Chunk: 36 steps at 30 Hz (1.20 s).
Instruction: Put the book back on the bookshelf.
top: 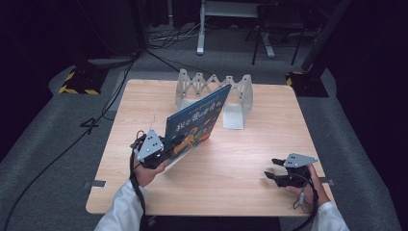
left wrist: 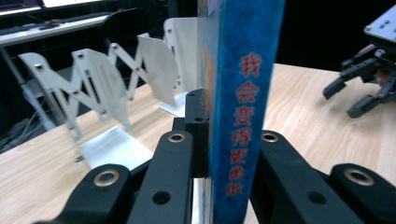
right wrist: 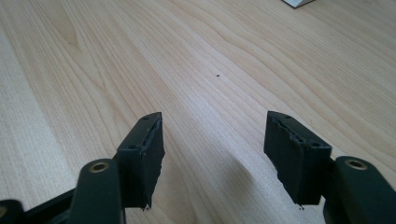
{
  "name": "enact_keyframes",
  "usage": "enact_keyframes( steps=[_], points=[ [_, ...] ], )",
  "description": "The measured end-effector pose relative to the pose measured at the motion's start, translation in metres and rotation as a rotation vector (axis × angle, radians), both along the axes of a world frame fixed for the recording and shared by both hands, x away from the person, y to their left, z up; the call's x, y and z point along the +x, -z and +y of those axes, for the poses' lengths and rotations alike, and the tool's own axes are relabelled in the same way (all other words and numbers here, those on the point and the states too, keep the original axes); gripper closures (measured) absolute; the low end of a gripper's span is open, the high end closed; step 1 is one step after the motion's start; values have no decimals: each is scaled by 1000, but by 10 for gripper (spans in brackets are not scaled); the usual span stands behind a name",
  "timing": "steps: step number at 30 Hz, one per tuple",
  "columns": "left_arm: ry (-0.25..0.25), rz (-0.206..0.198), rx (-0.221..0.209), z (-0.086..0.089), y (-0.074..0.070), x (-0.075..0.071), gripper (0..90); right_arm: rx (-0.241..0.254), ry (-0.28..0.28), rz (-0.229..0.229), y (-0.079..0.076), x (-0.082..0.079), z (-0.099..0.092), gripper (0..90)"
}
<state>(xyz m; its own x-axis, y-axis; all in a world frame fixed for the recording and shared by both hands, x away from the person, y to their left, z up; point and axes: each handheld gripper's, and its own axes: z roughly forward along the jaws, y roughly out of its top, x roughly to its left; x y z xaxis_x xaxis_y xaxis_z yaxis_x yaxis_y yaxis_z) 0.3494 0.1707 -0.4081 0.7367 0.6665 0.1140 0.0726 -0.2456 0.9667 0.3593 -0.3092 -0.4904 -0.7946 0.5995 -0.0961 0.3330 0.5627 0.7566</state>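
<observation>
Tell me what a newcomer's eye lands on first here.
The blue book, held tilted above the table's middle by the left hand-held gripper, which is clamped on its spine. Behind it stands a white accordion-style book rack at the far edge. The right hand-held gripper rests open and empty near the right edge.

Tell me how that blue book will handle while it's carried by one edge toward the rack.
The book looks stiff: gripped at one end by the left gripper, it stays flat without sagging. It seems thin and probably light. Its glossy cover may slip between the jaws, and set upright it would likely tip unless the rack supports it.
</observation>
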Motion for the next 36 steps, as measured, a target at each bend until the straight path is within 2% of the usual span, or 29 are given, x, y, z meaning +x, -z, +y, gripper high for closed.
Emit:
enact_keyframes(
  steps=[11, 14, 16, 18, 22, 25, 32, 36],
  points=[
    [-50, -26, -9, 15, -7, -4, 829, -12, -11, 11, 2, 0, -1, 378],
    [-83, -39, -25, 20, -10, -4, 829, -15, -12, 13, 2, 0, 0, 378],
    [-86, -46, -23, 25, -12, -4, 829, -20, -15, 13, 3, 0, 1, 376],
    [-99, -45, -46, 29, -13, -4, 829, -24, -19, 18, 3, 0, 1, 376],
    [-129, -61, -51, 34, -15, -1, 829, -19, -24, 21, 3, 0, 1, 376],
    [-139, -70, -57, 34, -17, 2, 828, -24, -28, 27, 4, 0, 1, 376],
    [-146, -62, -51, 25, -16, 19, 829, -40, -42, 34, 6, 0, 3, 375],
    [-175, -62, -90, 25, -21, 28, 829, -32, -46, 38, 7, 0, 0, 375]
  ],
)
